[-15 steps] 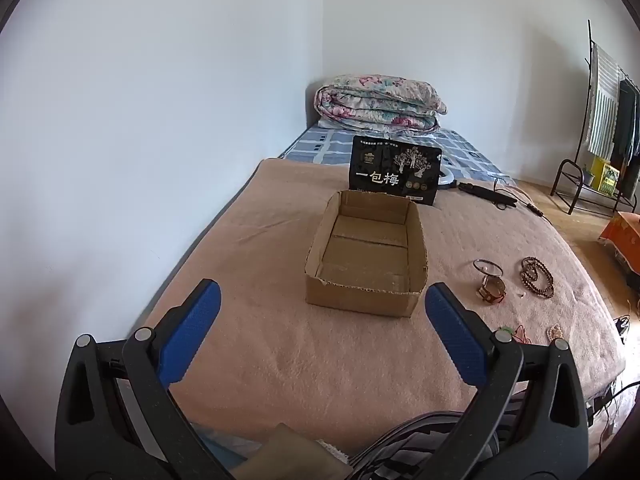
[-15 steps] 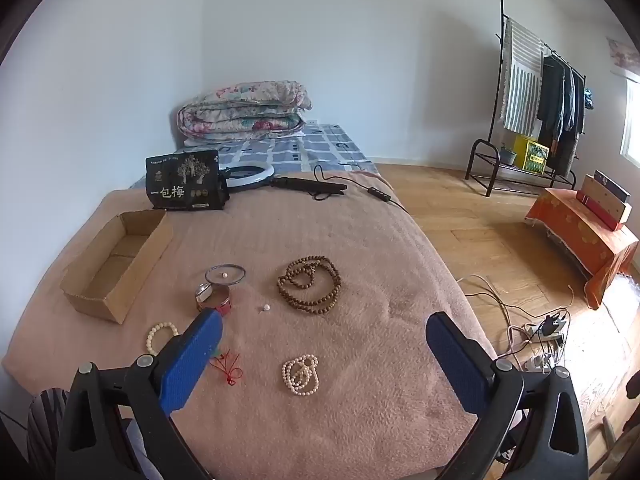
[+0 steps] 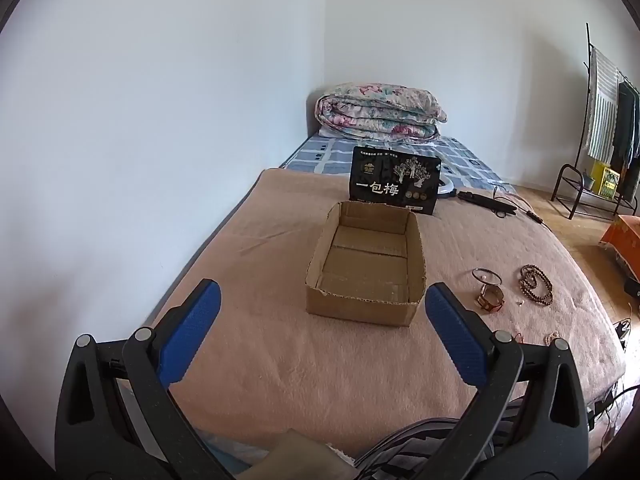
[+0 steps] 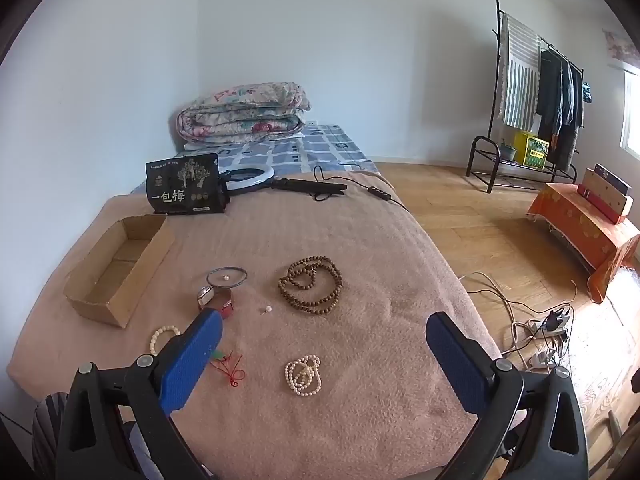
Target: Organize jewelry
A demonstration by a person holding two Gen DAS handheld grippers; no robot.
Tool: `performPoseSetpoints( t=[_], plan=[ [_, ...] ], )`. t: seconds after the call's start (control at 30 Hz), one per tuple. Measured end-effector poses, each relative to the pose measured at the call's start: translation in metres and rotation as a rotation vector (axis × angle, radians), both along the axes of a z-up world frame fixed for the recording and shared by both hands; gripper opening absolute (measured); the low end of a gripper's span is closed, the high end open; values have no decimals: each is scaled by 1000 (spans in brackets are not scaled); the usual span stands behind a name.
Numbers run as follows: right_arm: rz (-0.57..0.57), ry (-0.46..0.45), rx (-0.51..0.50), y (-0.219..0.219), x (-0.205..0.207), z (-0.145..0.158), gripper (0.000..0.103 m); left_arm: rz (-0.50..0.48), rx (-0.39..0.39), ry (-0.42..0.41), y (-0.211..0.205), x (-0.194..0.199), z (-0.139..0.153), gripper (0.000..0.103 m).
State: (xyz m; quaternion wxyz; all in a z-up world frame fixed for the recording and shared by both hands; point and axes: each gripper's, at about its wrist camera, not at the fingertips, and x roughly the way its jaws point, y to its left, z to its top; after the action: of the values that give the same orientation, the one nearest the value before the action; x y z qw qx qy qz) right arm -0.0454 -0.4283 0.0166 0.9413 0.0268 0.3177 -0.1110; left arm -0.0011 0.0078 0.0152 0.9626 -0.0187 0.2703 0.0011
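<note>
An empty cardboard box (image 3: 366,258) (image 4: 120,264) sits on the pink blanket. To its right lie a thin metal bangle (image 4: 226,277) (image 3: 486,276), a red-strapped watch (image 4: 214,298) (image 3: 490,300), brown wooden beads (image 4: 311,285) (image 3: 536,283), a loose pearl (image 4: 268,309), a white pearl necklace (image 4: 303,374), a pale bead bracelet (image 4: 162,336) and a red knotted cord (image 4: 231,368). My left gripper (image 3: 322,302) hangs open just short of the box. My right gripper (image 4: 324,334) hangs open above the jewelry, holding nothing.
A black printed pouch (image 3: 394,186) stands behind the box. A ring light (image 4: 250,176) with its black handle and cable lies beyond. A folded floral quilt (image 4: 244,114) sits at the head. Right of the bed are wooden floor, cables (image 4: 536,324), an orange-covered stand (image 4: 588,232) and a clothes rack (image 4: 536,92).
</note>
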Motion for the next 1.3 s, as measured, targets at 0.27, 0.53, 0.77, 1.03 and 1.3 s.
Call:
performPoseSetpoints(
  t=[0.27, 0.53, 0.77, 1.03, 1.3],
  plan=[
    [-8, 1, 12, -2, 1, 0, 103, 3, -1, -5, -3, -4, 1, 103],
    [-10, 4, 23, -5, 1, -3, 103, 2, 8, -5, -11, -4, 2, 103],
    [-4, 4, 25, -5, 0, -3, 103, 2, 6, -12, -14, -4, 13, 103],
    [-8, 6, 31, -6, -1, -3, 103, 1, 7, -11, -16, -4, 9, 103],
    [-7, 8, 35, -7, -2, -3, 103, -3, 4, -12, -16, -3, 13, 103]
  ],
)
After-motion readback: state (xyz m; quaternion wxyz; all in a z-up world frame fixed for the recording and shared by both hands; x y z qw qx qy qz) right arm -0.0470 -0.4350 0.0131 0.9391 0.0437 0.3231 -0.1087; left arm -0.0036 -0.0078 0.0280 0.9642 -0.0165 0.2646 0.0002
